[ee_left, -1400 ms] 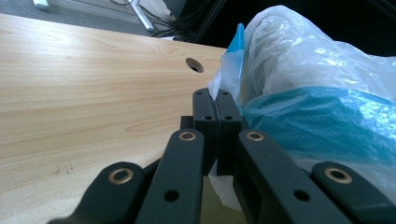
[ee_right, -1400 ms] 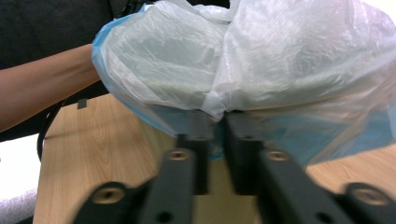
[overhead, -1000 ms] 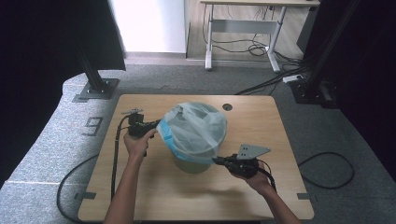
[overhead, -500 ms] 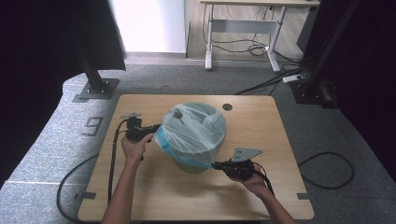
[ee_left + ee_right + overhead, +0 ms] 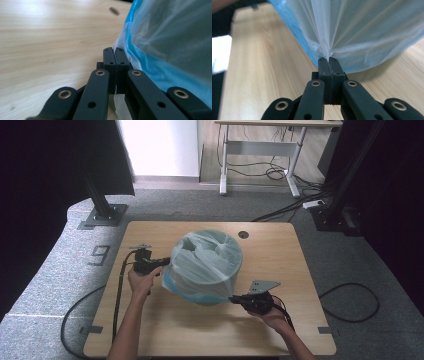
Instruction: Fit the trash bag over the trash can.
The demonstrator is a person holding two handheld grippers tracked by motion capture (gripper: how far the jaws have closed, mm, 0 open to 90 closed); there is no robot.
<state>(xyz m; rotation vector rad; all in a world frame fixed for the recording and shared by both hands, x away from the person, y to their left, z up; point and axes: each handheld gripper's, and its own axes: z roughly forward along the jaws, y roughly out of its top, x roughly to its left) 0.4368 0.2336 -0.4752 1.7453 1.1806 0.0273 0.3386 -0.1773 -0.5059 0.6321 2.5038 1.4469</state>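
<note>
1. a round bin [image 5: 200, 292] stood near the middle of the wooden tabletop [image 5: 280, 260], and a thin white-and-blue plastic bag [image 5: 207, 265] was pulled over its rim and down its outer side.
2. the left gripper [image 5: 161, 266] lay at the left side of the bag, held by the person's left hand [image 5: 141, 281]. in the left gripper view its fingers [image 5: 109, 58] were pressed together, and a blue edge of the bag touched their right side. a strip of the thin plastic showed between the fingers lower down, so they were closed on the bag.
3. the right gripper [image 5: 234, 298] was at the lower right side of the bag, held by the right hand [image 5: 272, 316], with a grey three-cornered plate [image 5: 263, 285] on top of it.
4. in the right gripper view its fingers [image 5: 324, 65] were closed on a gathered fold of the white plastic, and the film spread upward from this pinch in tight creases.
5. a black cable [image 5: 118, 295] trailed from the left gripper toward the near edge of the tabletop.
6. a small dark round hole [image 5: 243, 234] was in the tabletop behind the bag.
</note>
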